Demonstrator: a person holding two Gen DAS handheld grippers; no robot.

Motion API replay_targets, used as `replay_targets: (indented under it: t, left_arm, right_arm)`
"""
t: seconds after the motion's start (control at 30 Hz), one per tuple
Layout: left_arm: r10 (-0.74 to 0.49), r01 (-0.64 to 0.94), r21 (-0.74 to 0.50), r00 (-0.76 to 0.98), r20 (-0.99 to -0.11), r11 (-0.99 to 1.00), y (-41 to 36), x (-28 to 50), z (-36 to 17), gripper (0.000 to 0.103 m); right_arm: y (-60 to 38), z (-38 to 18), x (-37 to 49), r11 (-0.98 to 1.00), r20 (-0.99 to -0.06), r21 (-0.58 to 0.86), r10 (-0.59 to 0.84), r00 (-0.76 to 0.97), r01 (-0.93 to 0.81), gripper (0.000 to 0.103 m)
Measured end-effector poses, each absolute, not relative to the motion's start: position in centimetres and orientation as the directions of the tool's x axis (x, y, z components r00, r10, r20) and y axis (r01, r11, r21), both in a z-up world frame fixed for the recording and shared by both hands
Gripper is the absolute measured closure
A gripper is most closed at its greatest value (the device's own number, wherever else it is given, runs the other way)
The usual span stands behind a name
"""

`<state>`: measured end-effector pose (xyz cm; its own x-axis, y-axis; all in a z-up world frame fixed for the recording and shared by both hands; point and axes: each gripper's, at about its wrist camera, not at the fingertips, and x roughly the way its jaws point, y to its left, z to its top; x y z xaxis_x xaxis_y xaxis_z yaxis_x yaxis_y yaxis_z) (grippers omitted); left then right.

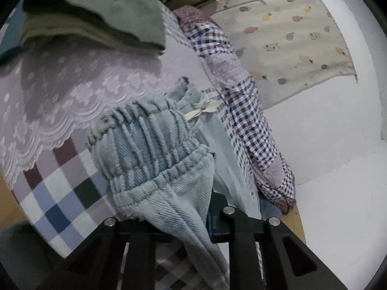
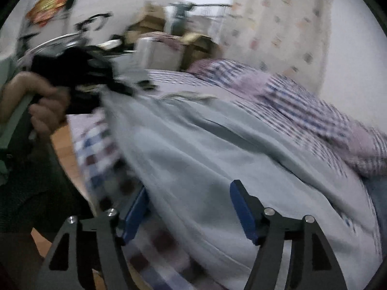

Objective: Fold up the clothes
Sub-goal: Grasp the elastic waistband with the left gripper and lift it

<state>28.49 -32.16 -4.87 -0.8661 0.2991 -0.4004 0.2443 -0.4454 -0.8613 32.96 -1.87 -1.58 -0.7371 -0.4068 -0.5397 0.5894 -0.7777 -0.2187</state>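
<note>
A pale blue denim garment (image 1: 154,145) with a gathered elastic waistband hangs over my left gripper (image 1: 183,217), which is shut on the waistband; the cloth hides its fingertips. In the right wrist view that same garment (image 2: 205,149) stretches across the bed, one corner lifted by the left gripper (image 2: 113,84), which a hand (image 2: 46,106) holds. My right gripper (image 2: 191,215) is open just above the garment's near part. Its blue pads (image 2: 244,212) stand wide apart with the cloth lying between them, not pinched. This view is blurred by motion.
Folded green clothes (image 1: 96,12) are stacked at the far left of the bed. The bed has a checked cover with a lace overlay (image 1: 60,96). A crumpled checked quilt (image 1: 241,108) runs along the wall side. Behind hangs a fruit-print curtain (image 1: 290,36). Wooden floor (image 1: 9,200) shows at the left.
</note>
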Motion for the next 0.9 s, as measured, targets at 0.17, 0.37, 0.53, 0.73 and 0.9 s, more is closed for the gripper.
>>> replay_targets:
  t: [0.17,0.37,0.53,0.73,0.9]
  left_arm:
    - [0.295,0.230,-0.875,-0.879,-0.374,-0.427,-31.9,28.1,-4.2,0.090]
    - [0.297,0.206,-0.905,-0.897,-0.327,-0.371,-32.2,27.6,-3.7,0.094]
    - [0.297,0.166,-0.913,-0.911,-0.287,-0.372,-32.1,27.3,-2.4,0.094]
    - [0.301,0.138,-0.907,-0.915,-0.271,-0.397,-32.0,27.0,-1.1,0.094]
    - [0.306,0.147,-0.892,-0.905,-0.296,-0.428,-32.1,26.6,-0.8,0.094]
  right_arm:
    - [5.3,-0.2,32.1,-0.886,-0.582,-0.091,-0.324,-0.746,0.455,0.027]
    - [11.4,-0.3,34.2,-0.928,-0.610,-0.226,-0.101,-0.786,0.295,0.026]
    - [9.7,-1.9,35.6,-0.857,-0.641,-0.322,-0.116,-0.759,0.403,0.026]
    - [3.5,-4.1,38.2,-0.660,-0.603,-0.525,-0.157,-0.782,0.537,0.026]
    - [-2.3,-5.4,38.9,-0.517,-0.501,-0.665,-0.225,-0.836,0.538,0.026]
